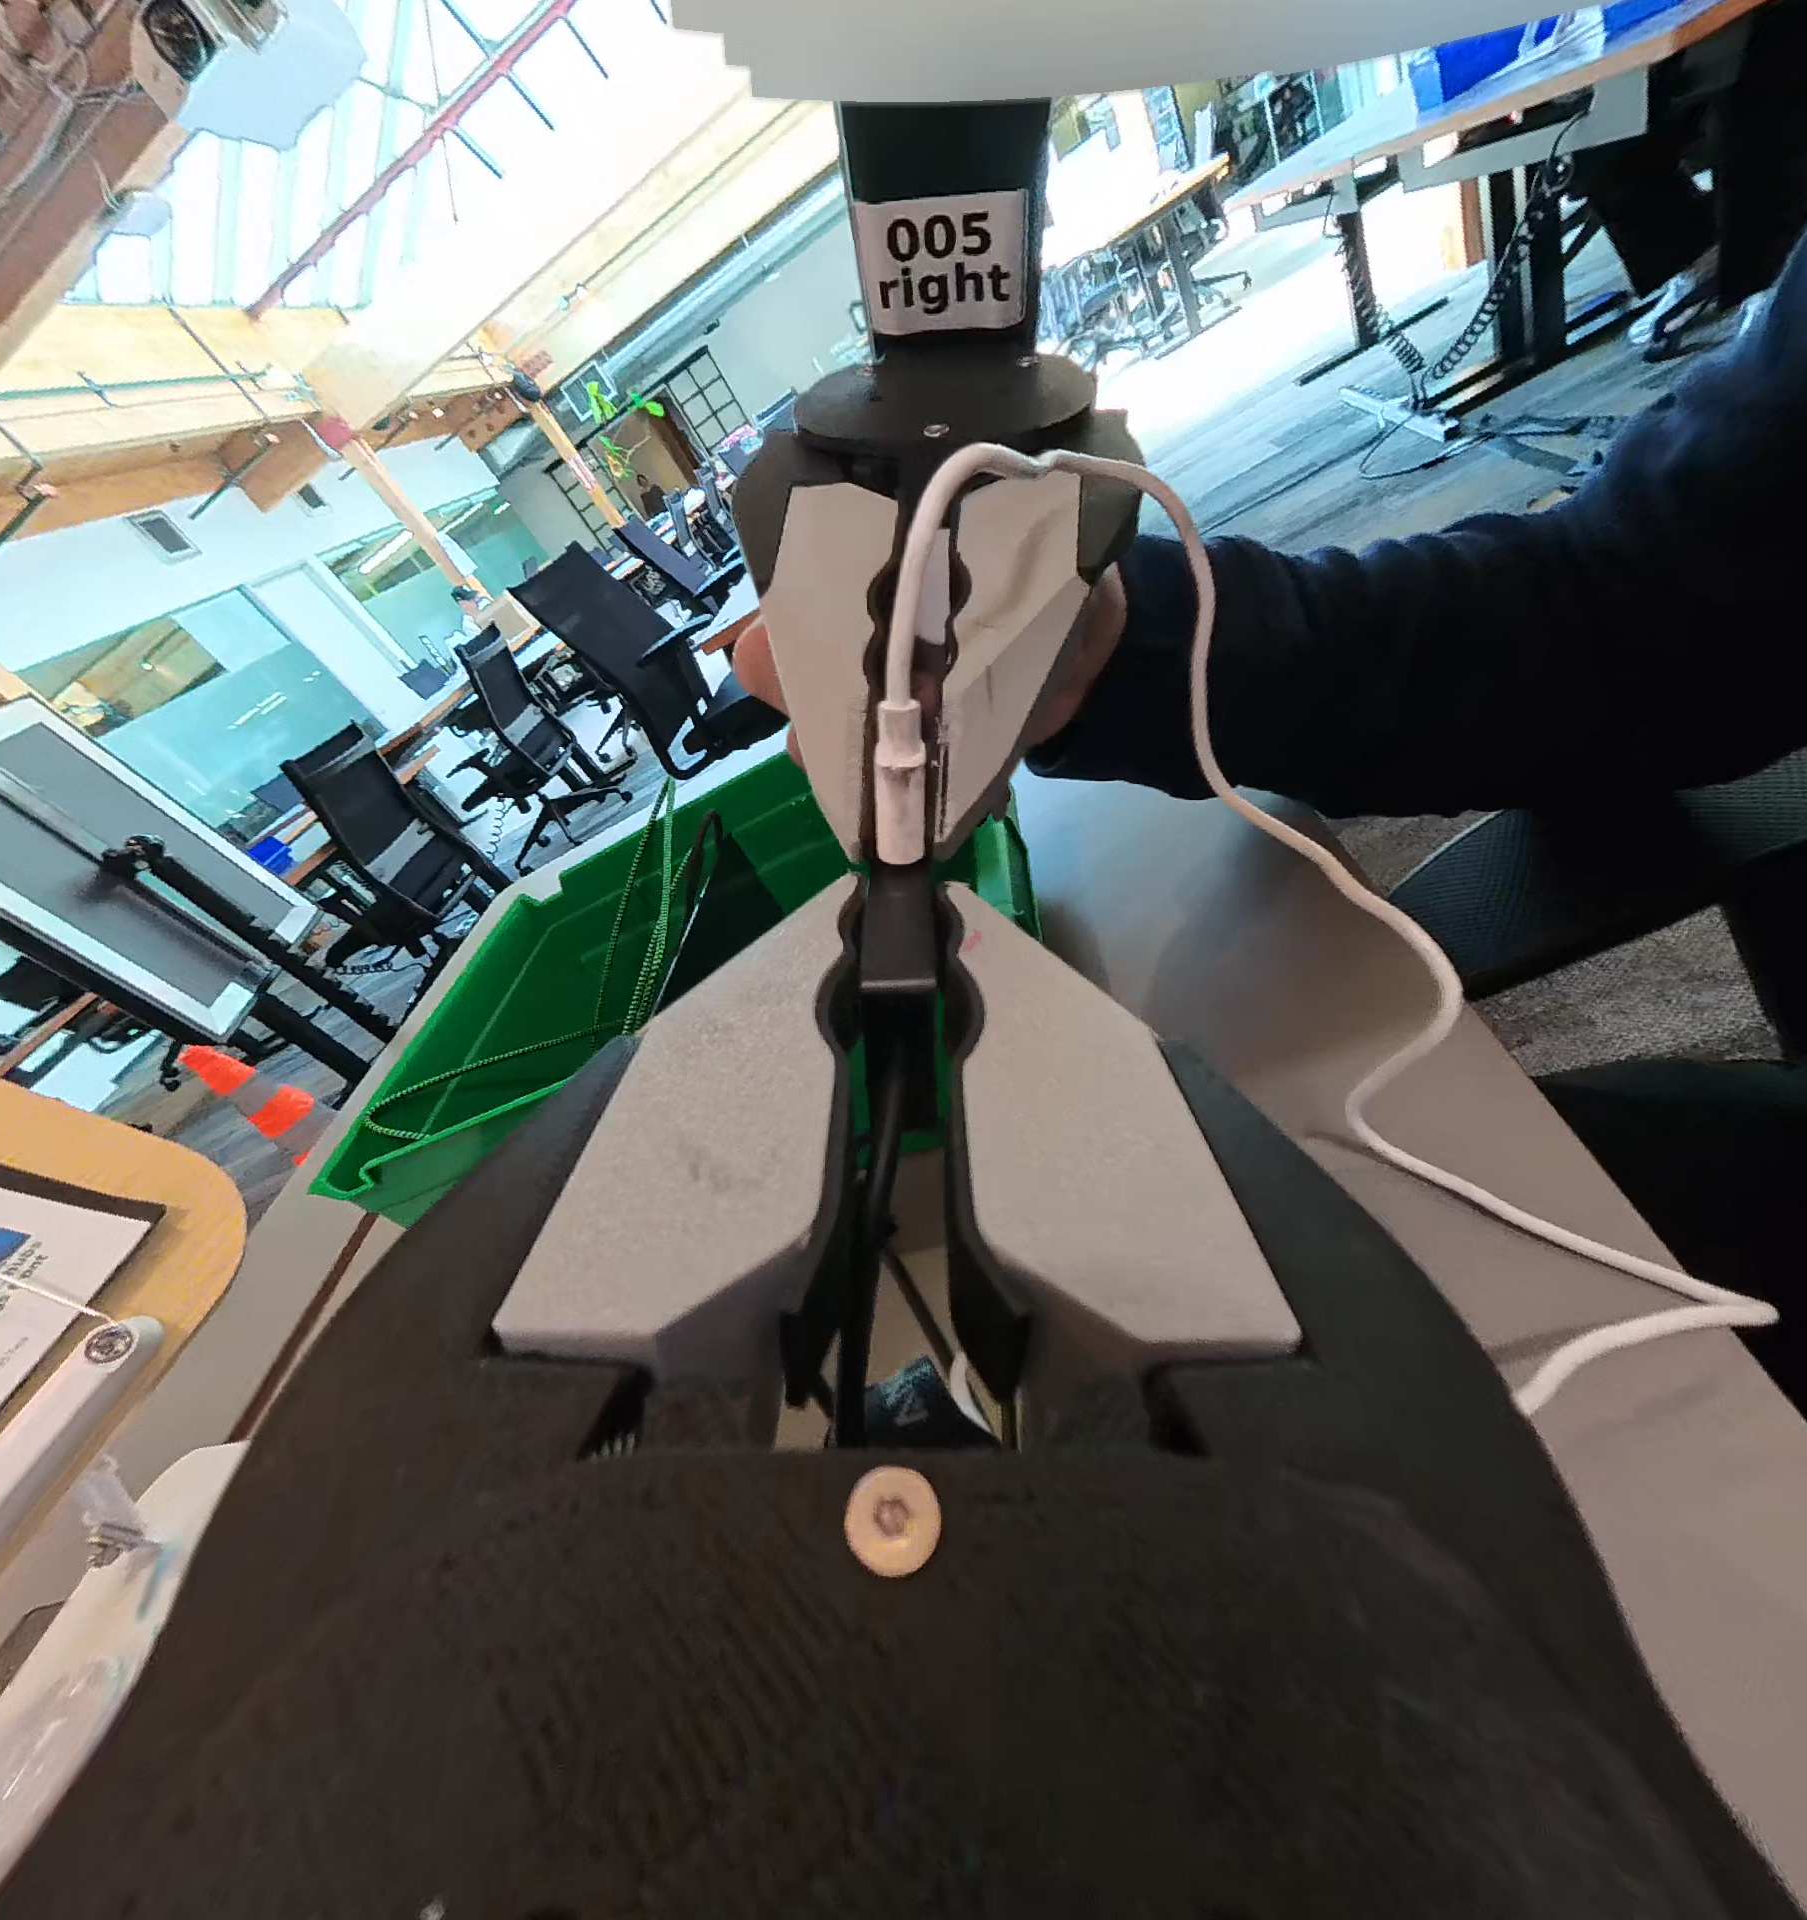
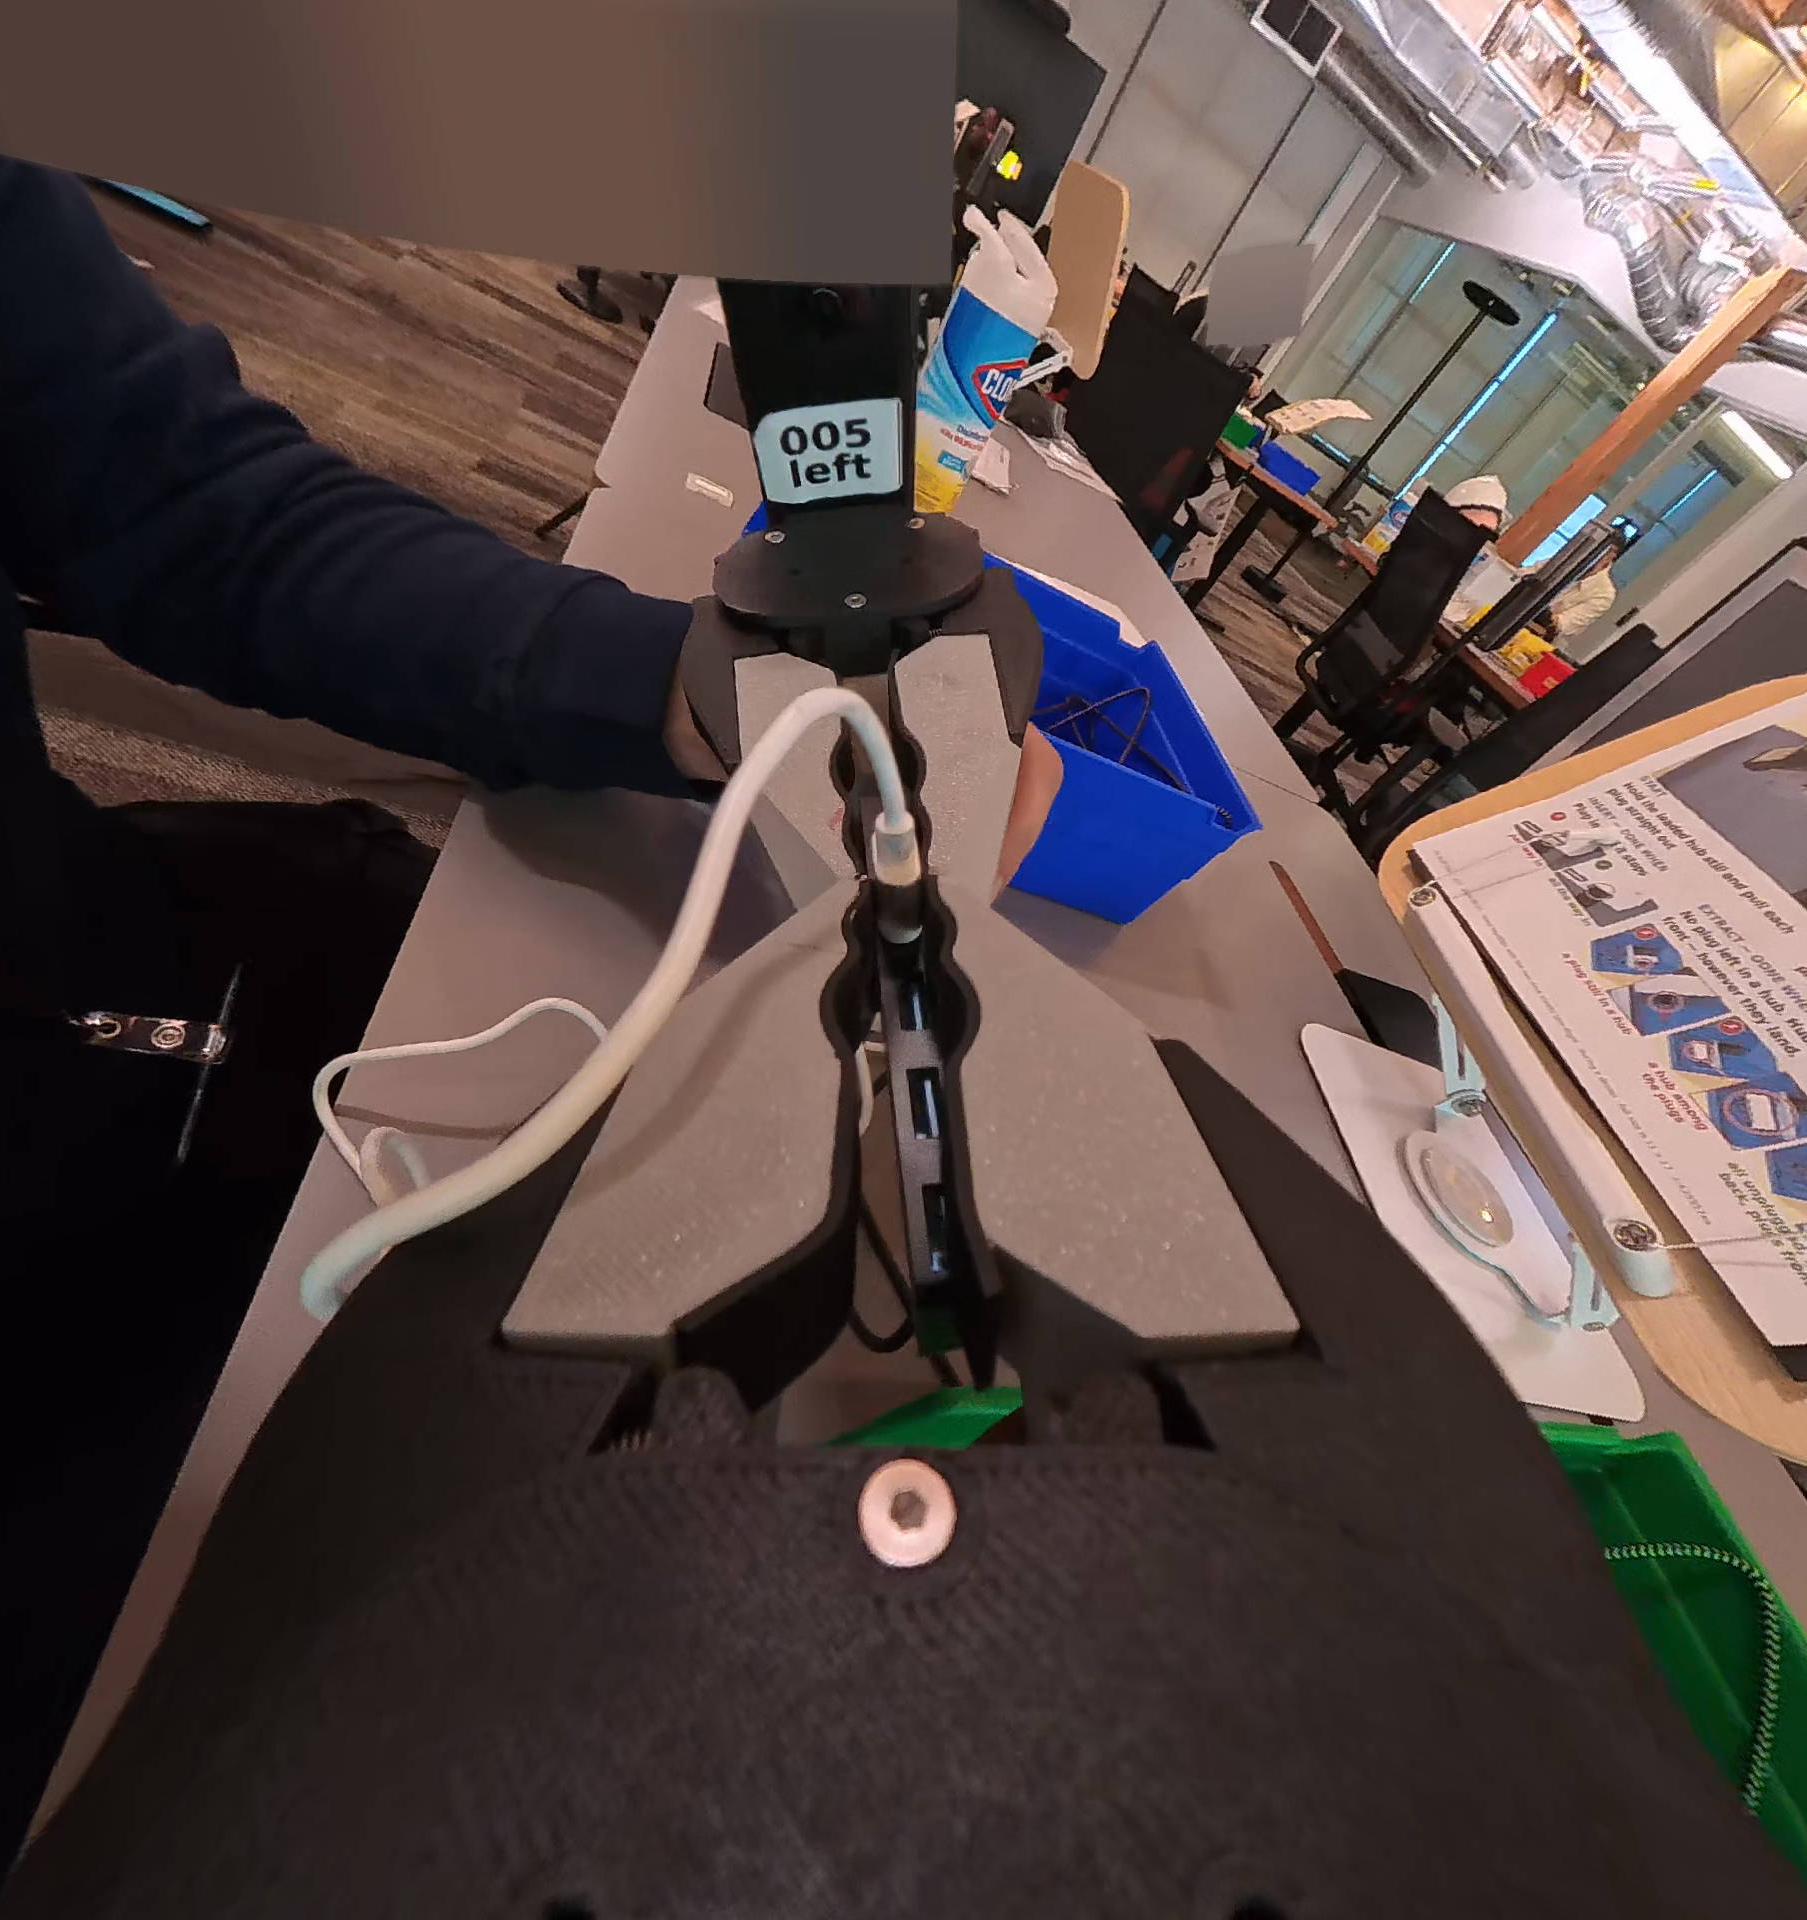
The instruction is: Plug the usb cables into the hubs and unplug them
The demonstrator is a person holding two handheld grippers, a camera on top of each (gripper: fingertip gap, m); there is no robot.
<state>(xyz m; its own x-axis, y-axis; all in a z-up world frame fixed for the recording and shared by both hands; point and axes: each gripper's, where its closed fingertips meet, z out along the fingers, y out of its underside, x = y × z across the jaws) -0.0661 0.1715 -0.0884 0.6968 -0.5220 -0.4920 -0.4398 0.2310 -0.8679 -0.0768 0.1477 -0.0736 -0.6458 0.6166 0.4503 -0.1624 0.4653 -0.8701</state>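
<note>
hub (image 2: 925, 1122) ports only from right gripper (image 2: 894, 914)

Both grippers are built the same way: the left gripper (image 1: 897, 914) and right gripper (image 2: 894, 914) each get a chunky black 3D-printed body with visible print texture, with grey wedge-shaped fingers (image 1: 712, 1174) whose inner edges are scalloped in black. A single silver hex screw (image 1: 892, 1522) is sunk into each base. A white label (image 2: 827, 452) is stuck on each black post above a round flange. Dark navy sleeves (image 2: 286, 582) are worn.
</note>
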